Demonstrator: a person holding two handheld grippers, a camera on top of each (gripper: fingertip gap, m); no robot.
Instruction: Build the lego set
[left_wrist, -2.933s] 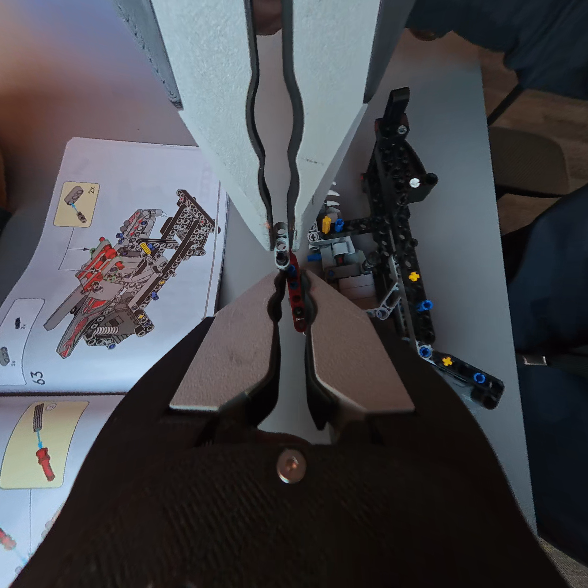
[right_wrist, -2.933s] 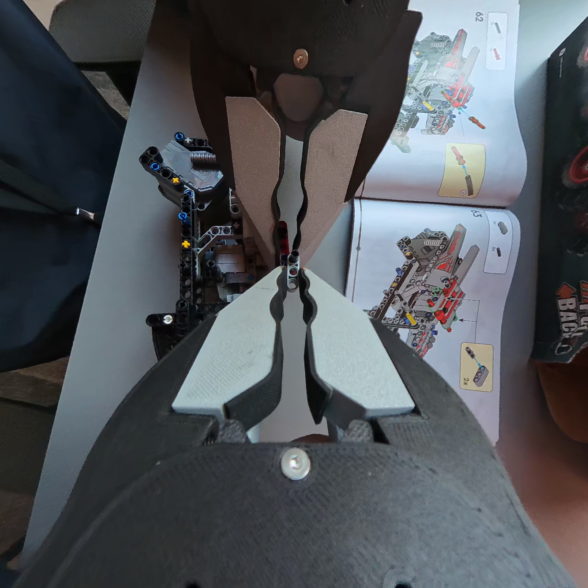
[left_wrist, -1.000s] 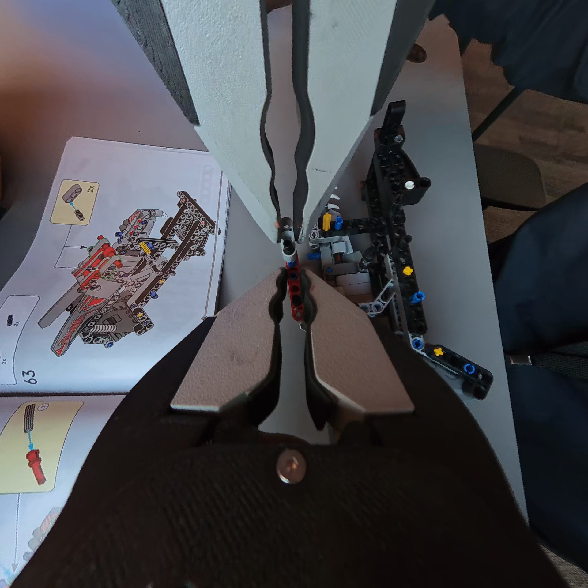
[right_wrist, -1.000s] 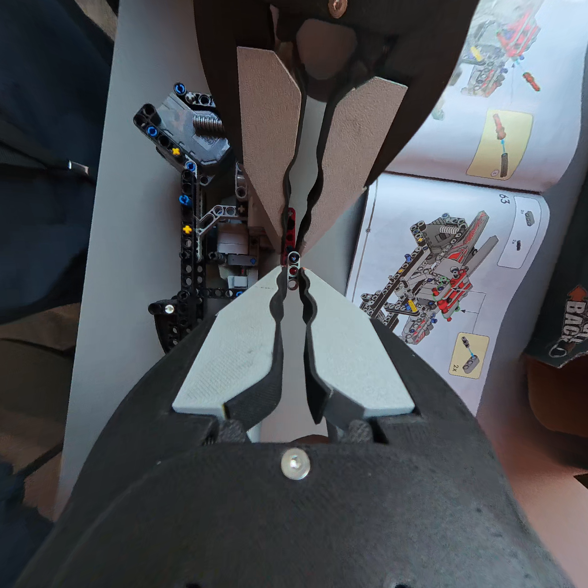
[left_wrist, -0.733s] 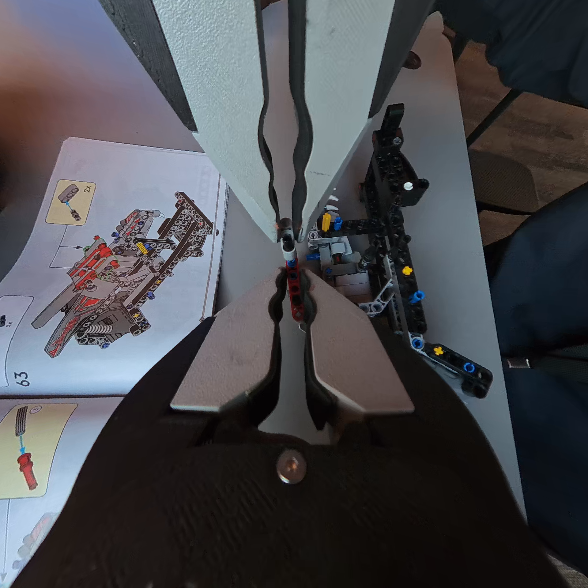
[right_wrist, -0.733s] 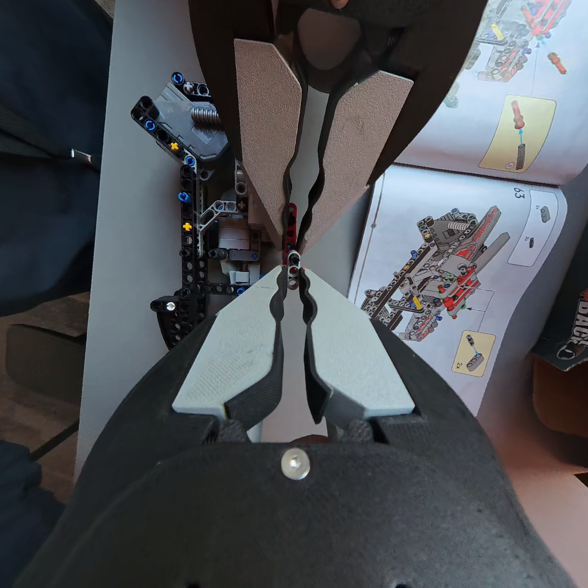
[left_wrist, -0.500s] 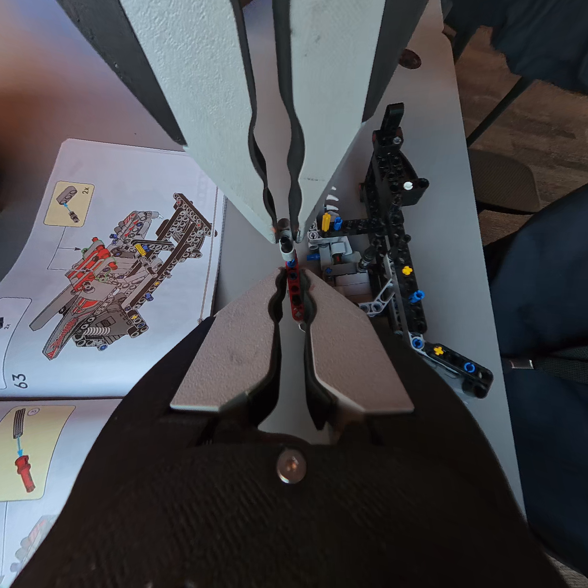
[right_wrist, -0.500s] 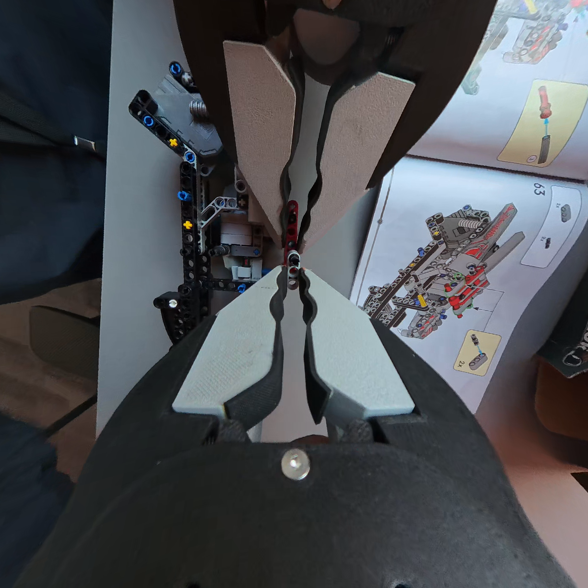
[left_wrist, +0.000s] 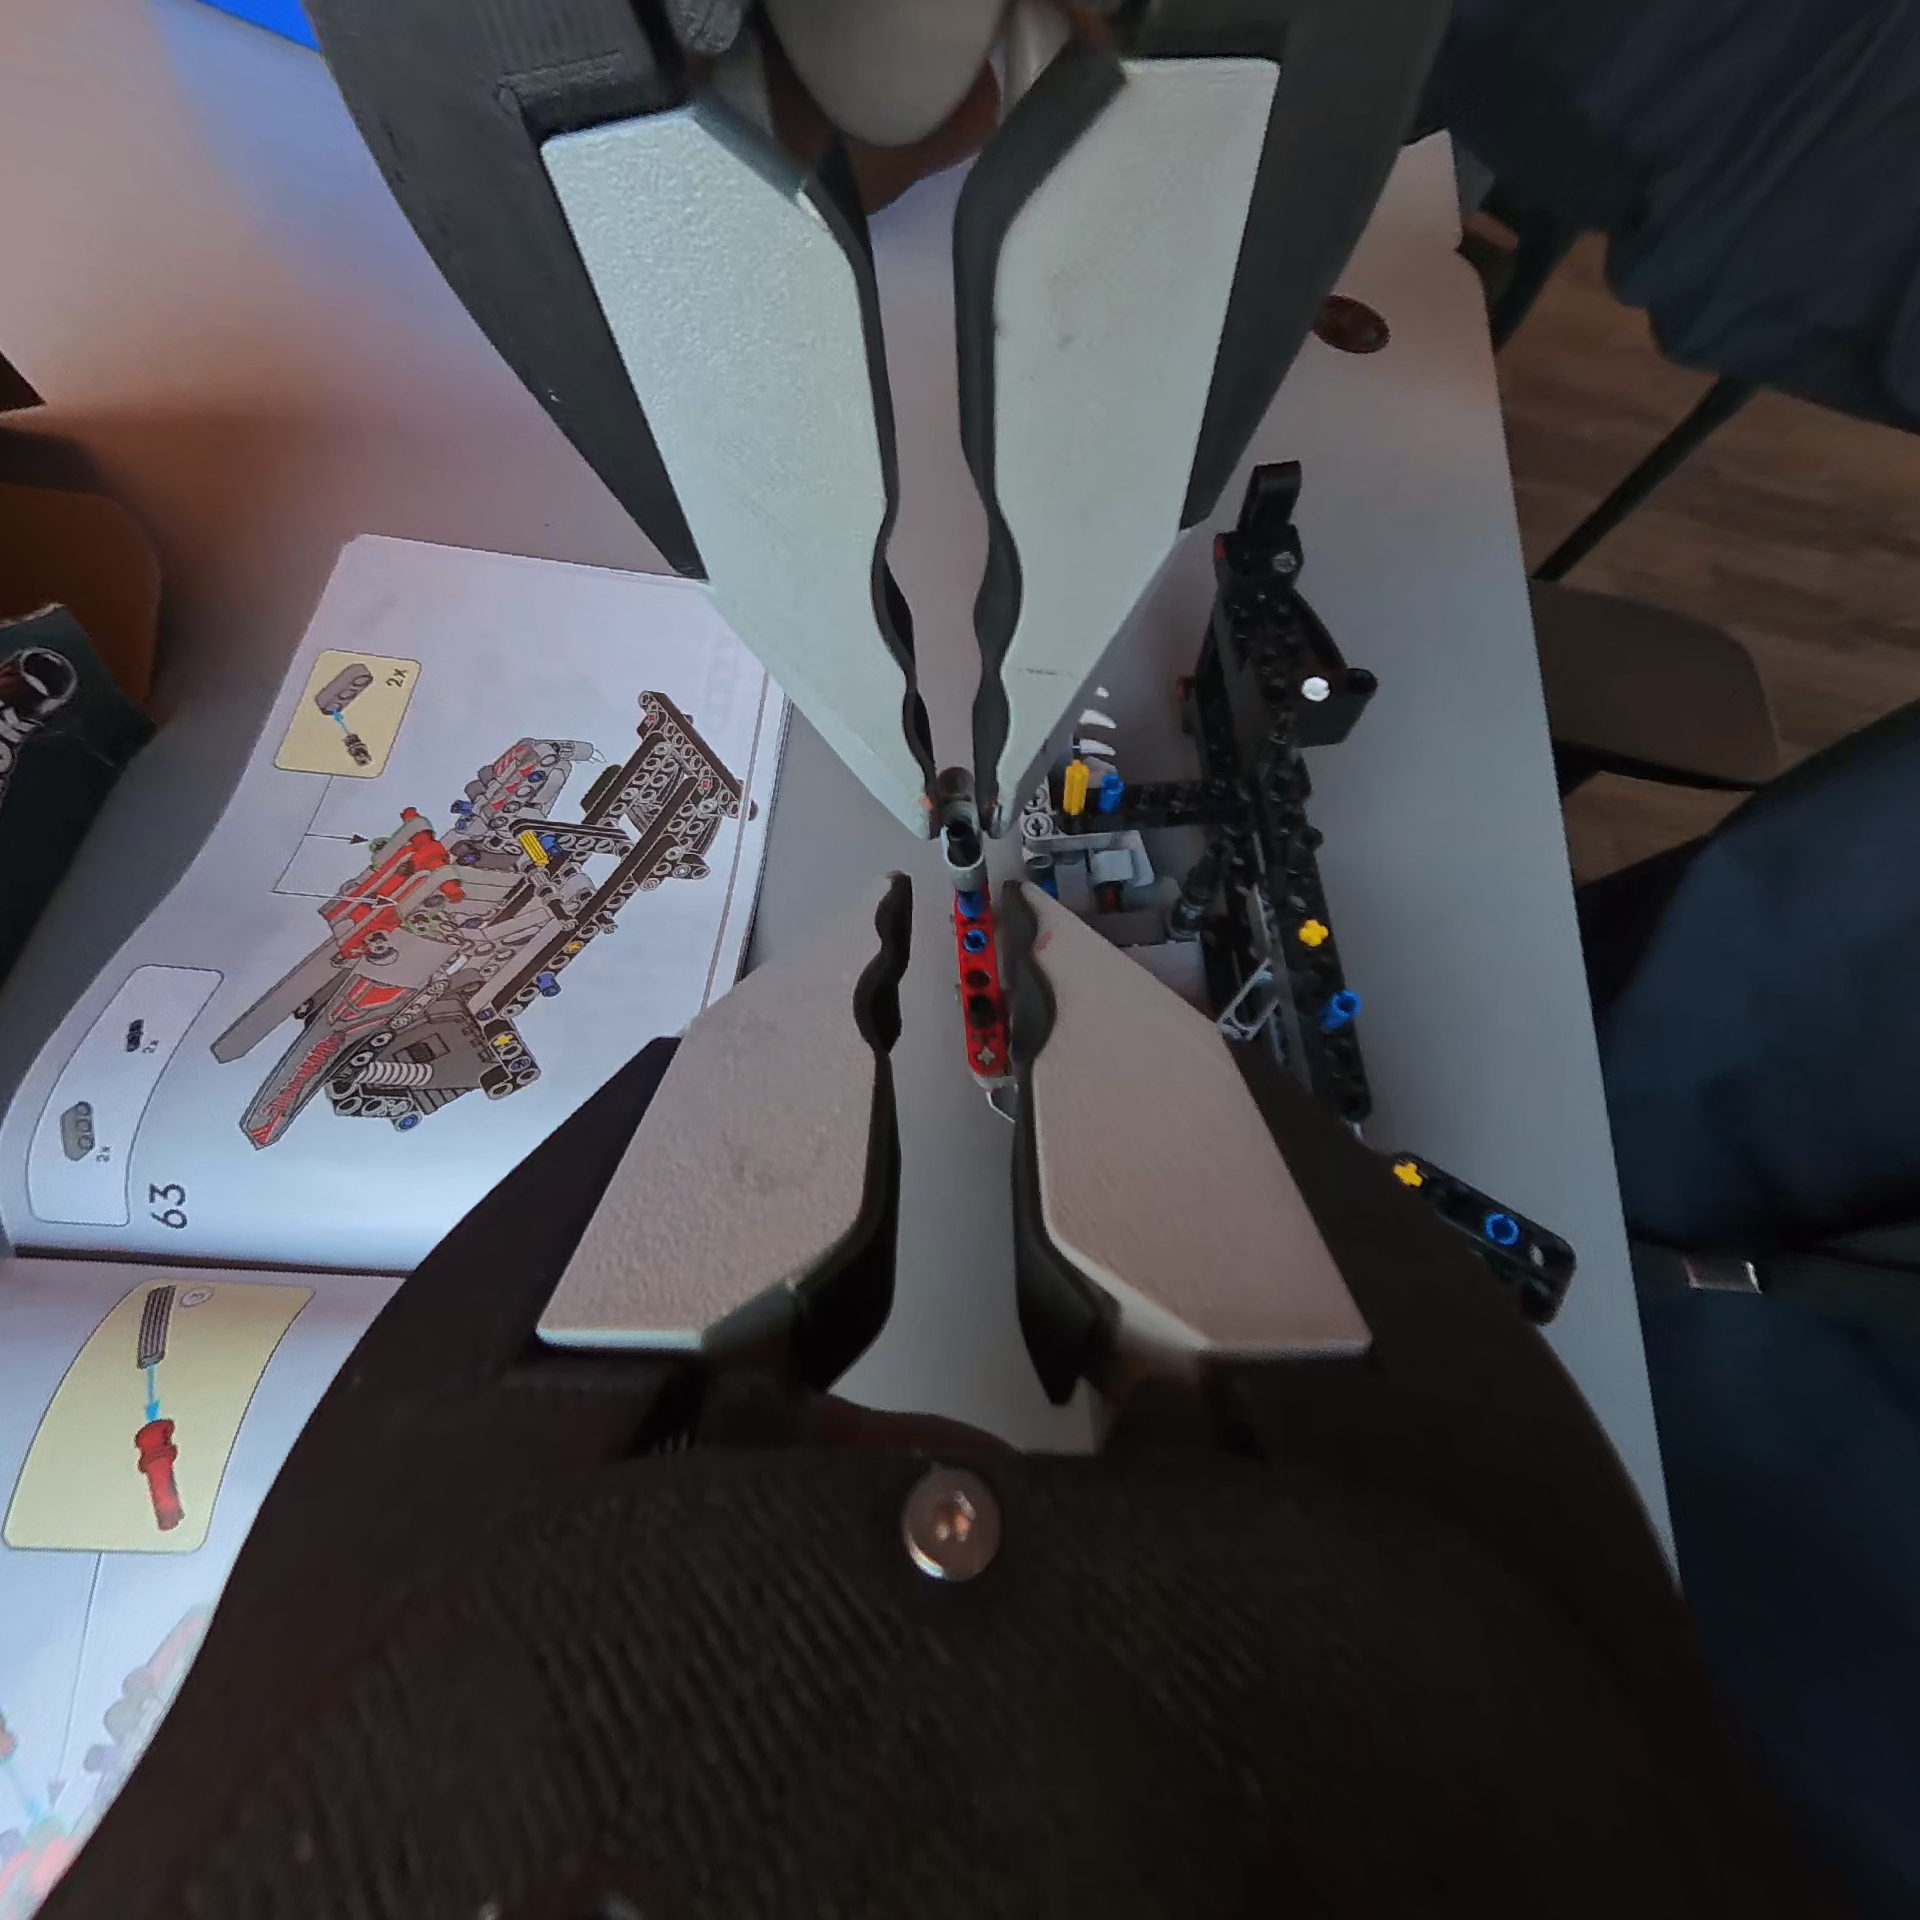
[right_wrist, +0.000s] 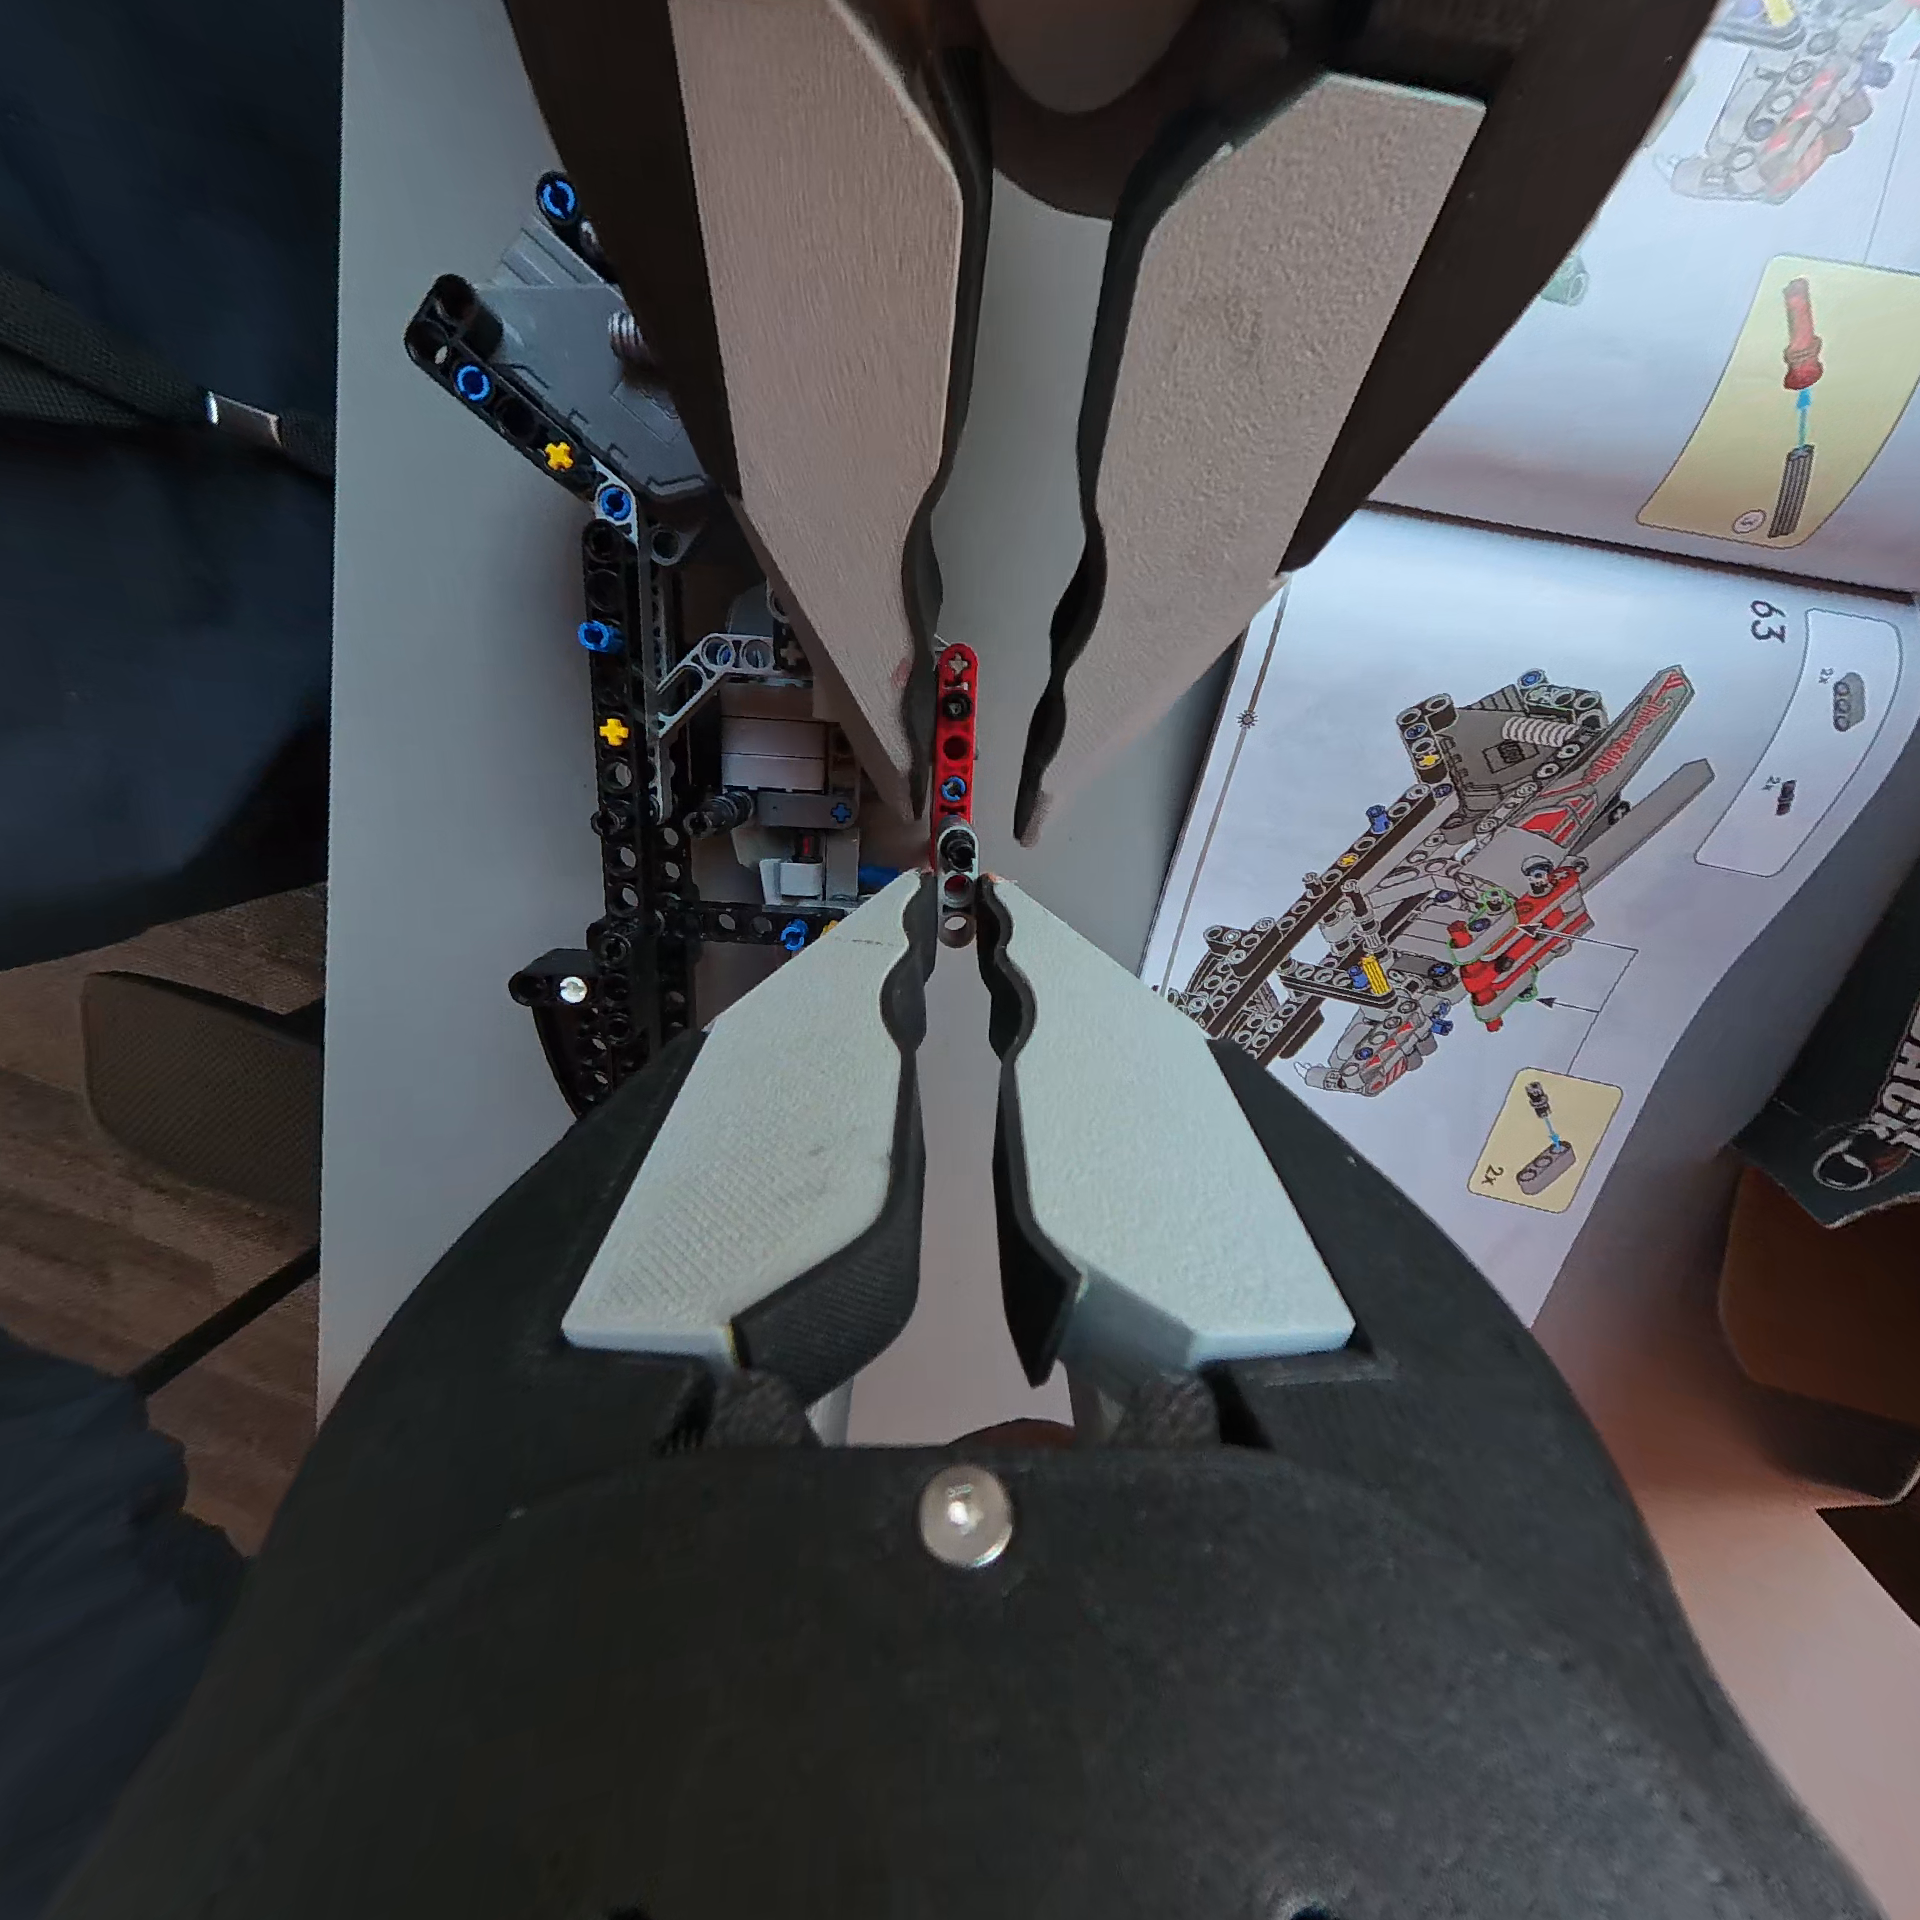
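My left gripper (left_wrist: 956, 904) is open; its jaws stand apart around a red lego beam (left_wrist: 978, 982) that lies close against one finger, with a gap on the other side. My right gripper (right_wrist: 954, 899) comes from the opposite side and is shut on a small grey connector (right_wrist: 956, 881) joined to the end of the red beam (right_wrist: 956, 738). Both show in each view: the right gripper (left_wrist: 964, 816) at the top of the left wrist view, the left gripper (right_wrist: 971, 810) at the top of the right wrist view. They are held above the table (left_wrist: 1444, 790).
The partly built black and grey model (left_wrist: 1273, 831) lies on the table beside the grippers, also in the right wrist view (right_wrist: 623, 790). An open instruction booklet (left_wrist: 436, 883) lies on the other side. A dark box (right_wrist: 1870, 1153) and a chair (left_wrist: 1662, 696) stand at the edges. The tips of both grippers are at nearly the same place.
My left gripper has opened and let go of the red beam. The right gripper stays shut on the grey connector, which now carries the beam. The grippers have drawn slightly apart.
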